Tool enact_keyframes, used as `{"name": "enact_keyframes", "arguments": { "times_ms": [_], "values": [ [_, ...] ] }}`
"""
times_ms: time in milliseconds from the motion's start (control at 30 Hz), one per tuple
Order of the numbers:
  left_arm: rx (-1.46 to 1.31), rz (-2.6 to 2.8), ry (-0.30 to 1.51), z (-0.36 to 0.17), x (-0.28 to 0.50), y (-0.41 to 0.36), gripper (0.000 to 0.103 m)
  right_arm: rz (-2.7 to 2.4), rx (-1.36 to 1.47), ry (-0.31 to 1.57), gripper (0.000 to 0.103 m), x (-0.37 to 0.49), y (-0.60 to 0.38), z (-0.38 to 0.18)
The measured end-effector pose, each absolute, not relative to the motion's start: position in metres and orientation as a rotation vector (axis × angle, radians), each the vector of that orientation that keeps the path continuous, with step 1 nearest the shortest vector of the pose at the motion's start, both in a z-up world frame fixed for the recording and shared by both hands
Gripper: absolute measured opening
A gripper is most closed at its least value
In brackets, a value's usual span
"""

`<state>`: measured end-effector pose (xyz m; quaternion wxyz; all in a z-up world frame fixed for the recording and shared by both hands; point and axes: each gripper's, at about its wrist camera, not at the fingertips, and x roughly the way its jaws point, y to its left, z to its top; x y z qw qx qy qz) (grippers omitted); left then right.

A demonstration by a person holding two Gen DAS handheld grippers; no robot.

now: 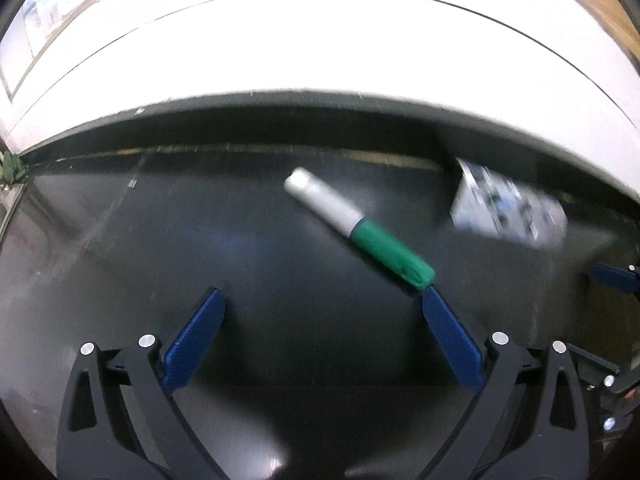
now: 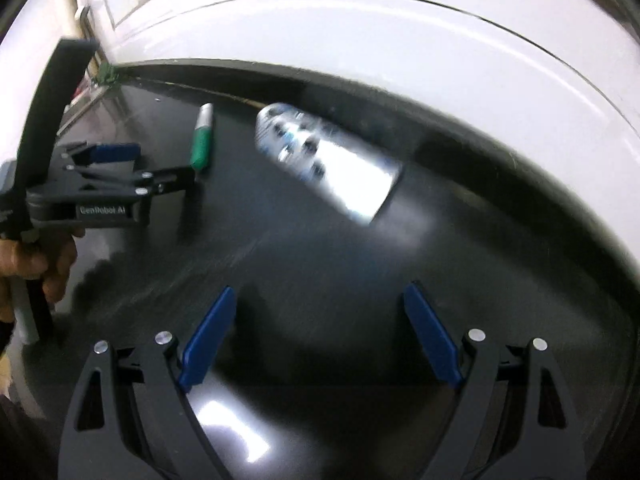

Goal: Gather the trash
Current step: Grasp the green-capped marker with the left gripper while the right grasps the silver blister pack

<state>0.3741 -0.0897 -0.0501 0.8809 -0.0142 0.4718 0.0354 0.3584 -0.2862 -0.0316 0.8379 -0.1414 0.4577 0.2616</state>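
A marker with a silver barrel and a green cap lies slantwise on the black countertop. My left gripper is open just short of it, the cap's end close to the right fingertip. A white printed packet lies to the marker's right, blurred. In the right wrist view, my right gripper stands open above the counter with nothing between its fingers. The packet is ahead of it and the marker further left. The left gripper reaches in from the left, held by a hand.
A white wall rises along the back of the countertop. A small green object sits in the far left corner. One blue finger of the right gripper shows at the right edge of the left wrist view.
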Motion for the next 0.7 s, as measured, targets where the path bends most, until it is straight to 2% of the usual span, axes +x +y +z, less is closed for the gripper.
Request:
{"name": "enact_keyframes", "arguments": {
  "times_ms": [233,467,700],
  "values": [
    [-0.051,0.103,1.005,-0.05,0.397,-0.085,0.096,0.648,-0.325,0.954,0.086,0.399,-0.269,-0.034],
    [0.001,0.024,1.002,-0.05,0.391,-0.054,0.096,0.751,-0.469,0.926,0.086,0.352,-0.246,-0.029],
    [0.312,-0.221,0.893,-0.048,0.41,-0.054,0.096,0.707,-0.389,0.962,0.087,0.383,-0.25,-0.023]
  ]
}}
